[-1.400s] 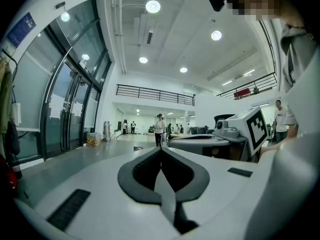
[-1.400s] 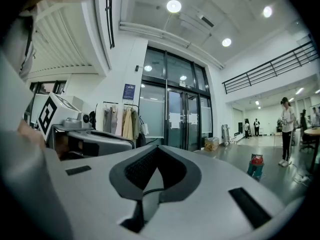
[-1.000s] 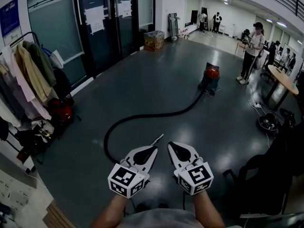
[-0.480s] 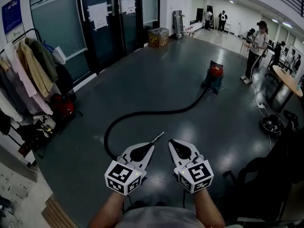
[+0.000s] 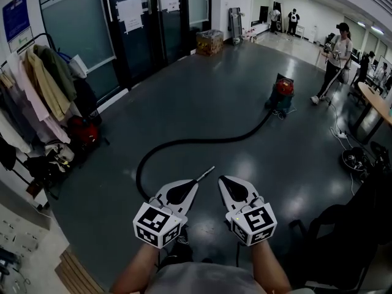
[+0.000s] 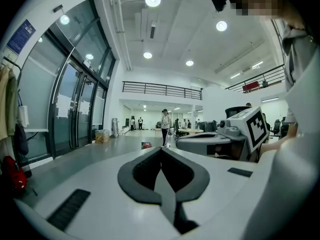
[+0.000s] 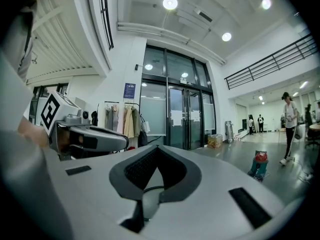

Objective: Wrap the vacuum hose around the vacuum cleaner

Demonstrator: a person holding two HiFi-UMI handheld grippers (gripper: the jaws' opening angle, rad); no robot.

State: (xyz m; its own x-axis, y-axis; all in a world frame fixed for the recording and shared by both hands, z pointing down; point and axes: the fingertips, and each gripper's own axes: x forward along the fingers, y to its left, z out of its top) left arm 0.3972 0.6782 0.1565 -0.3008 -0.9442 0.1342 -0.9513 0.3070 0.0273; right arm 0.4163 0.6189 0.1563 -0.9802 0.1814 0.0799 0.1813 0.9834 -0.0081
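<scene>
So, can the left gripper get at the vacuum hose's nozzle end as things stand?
Probably yes: the nozzle end lies on open floor just past the left gripper, unobstructed, though its jaws are shut.

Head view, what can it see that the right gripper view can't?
Only the head view shows the long black vacuum hose curving along its whole length. Only the right gripper view shows the bright round ceiling lamp overhead. Both show the red-topped vacuum cleaner, the hanging coats and the dark glass doors.

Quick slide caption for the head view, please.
Left gripper and right gripper shut and empty; black hose curves across the floor to the distant vacuum cleaner.
</scene>
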